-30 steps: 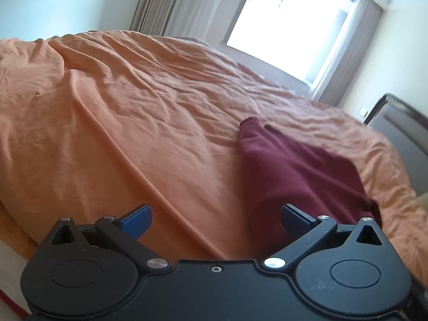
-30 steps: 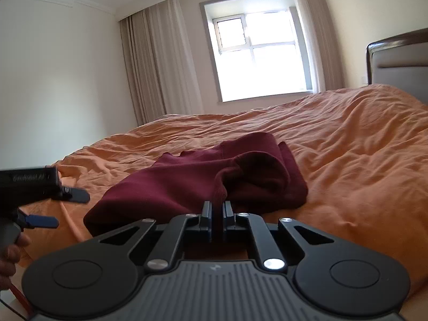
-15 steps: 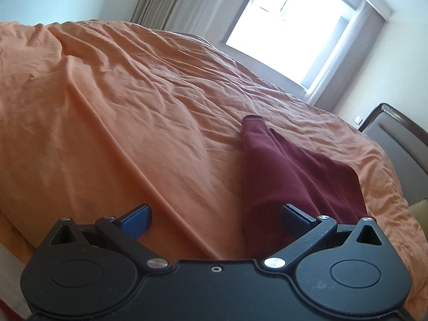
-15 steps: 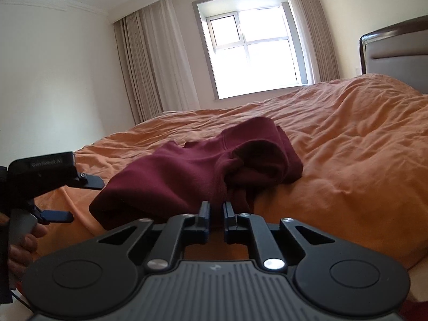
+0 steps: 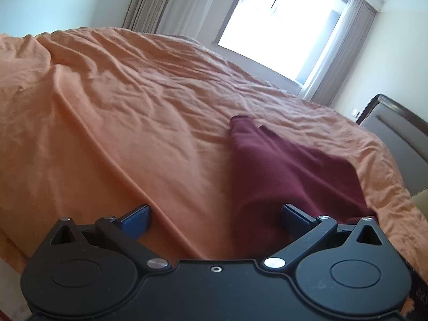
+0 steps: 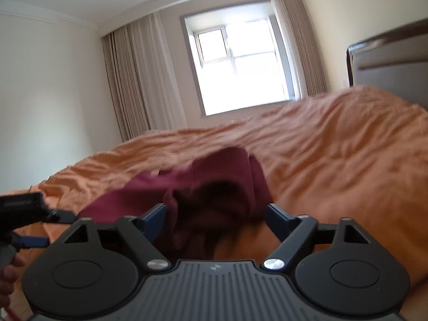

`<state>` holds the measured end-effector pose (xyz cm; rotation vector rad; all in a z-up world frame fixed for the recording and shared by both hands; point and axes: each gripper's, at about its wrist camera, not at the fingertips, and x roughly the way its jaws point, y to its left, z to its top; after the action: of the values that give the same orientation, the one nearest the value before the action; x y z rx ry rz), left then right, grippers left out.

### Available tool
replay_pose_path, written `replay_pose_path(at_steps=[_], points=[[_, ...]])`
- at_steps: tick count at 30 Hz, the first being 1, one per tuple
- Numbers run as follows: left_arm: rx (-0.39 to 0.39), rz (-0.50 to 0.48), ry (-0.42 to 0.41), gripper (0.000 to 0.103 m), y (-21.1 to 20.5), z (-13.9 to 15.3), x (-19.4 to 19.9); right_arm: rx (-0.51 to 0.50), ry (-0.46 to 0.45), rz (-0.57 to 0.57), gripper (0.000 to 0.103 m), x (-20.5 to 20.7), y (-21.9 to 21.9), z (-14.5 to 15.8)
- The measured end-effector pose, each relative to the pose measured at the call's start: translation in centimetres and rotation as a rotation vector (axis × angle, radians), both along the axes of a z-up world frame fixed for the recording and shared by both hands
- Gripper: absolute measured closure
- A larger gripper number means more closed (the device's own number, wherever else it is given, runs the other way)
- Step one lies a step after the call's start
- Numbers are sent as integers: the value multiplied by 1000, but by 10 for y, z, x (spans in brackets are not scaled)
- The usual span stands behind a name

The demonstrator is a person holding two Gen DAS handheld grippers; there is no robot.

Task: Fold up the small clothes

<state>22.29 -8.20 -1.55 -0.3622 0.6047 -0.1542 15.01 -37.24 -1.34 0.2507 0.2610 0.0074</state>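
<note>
1. Maroon garment (image 5: 281, 171) lies rumpled on the near right part of the orange bedspread (image 5: 120, 112), its far end bunched into a hump.
2. My left gripper (image 5: 215, 218) is spread wide and holds nothing; the cloth's near left edge sits between its fingers.
3. My right gripper (image 6: 215, 220) is also wide open and empty, straddling the bunched fold.
4. I judge this as regrasping between folds; next, I need to close on 2 edges and flatten the hump.
</note>
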Motion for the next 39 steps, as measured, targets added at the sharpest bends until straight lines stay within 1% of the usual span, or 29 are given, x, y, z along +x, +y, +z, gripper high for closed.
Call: replay_pose_path(at_steps=[1,3,5,8,9,10,11,12,13,14,15,17,18,19,21,23,25,28,30,33,35,36,37,38,39], points=[[2,-1,-7,1,-1,2,2,0,-15,-8,11,6,-3,4],[21,-7,-18,1,-4,6,8,4,-27,-34,10,18,-9,10],[45,-17,-27,1,-10,8,17,17,-18,-49,10,33,-17,14],[54,-34,-31,1,-15,9,26,62,13,-46,10,56,-31,15],[57,-39,-26,1,-17,8,29,63,29,-45,17,64,-34,14],[60,-43,-20,1,-19,6,32,50,48,-41,30,73,-35,13],[62,-44,-14,1,-20,3,33,33,67,-35,38,80,-35,11],[62,-43,-6,1,-21,0,34,13,90,-24,52,88,-35,9],[59,-43,-2,1,-21,-2,34,-3,113,-9,58,95,-33,5],[55,-44,-1,1,-21,-5,34,-15,136,7,60,101,-32,2],[54,-45,-1,1,-20,-6,35,-27,159,20,65,107,-31,-1],[53,-51,0,1,-20,-8,36,-45,175,37,81,114,-29,-5],[54,-54,-2,1,-20,-8,36,-60,171,43,94,116,-28,-5],[55,-57,-2,1,-21,-8,37,-80,160,47,95,117,-27,-2],[56,-61,-1,1,-22,-7,37,-124,124,40,95,115,-26,4],[56,-74,-1,1,-23,-6,38,-137,101,24,96,115,-28,10],[63,-87,-3,1,-25,-5,40,-110,117,21,96,118,-31,6],[62,-102,-1,1,-24,-3,41,-104,159,15,95,123,-33,-10],[59,-111,3,1,-23,-1,43,-101,160,15,95,121,-34,-14],[67,-121,21,1,-23,0,50,-96,151,17,93,118,-35,-14],[79,-124,19,1,-24,3,52,-92,148,21,89,116,-37,-12],[88,-125,14,1,-24,4,53,-92,147,20,81,115,-38,-10],[98,-127,8,1,-26,6,54,-93,145,17,67,114,-38,-8],[111,-129,5,1,-27,7,55,-95,142,15,57,111,-39,-7],[128,-130,5,1,-28,7,57,-91,131,16,39,109,-39,-5]])
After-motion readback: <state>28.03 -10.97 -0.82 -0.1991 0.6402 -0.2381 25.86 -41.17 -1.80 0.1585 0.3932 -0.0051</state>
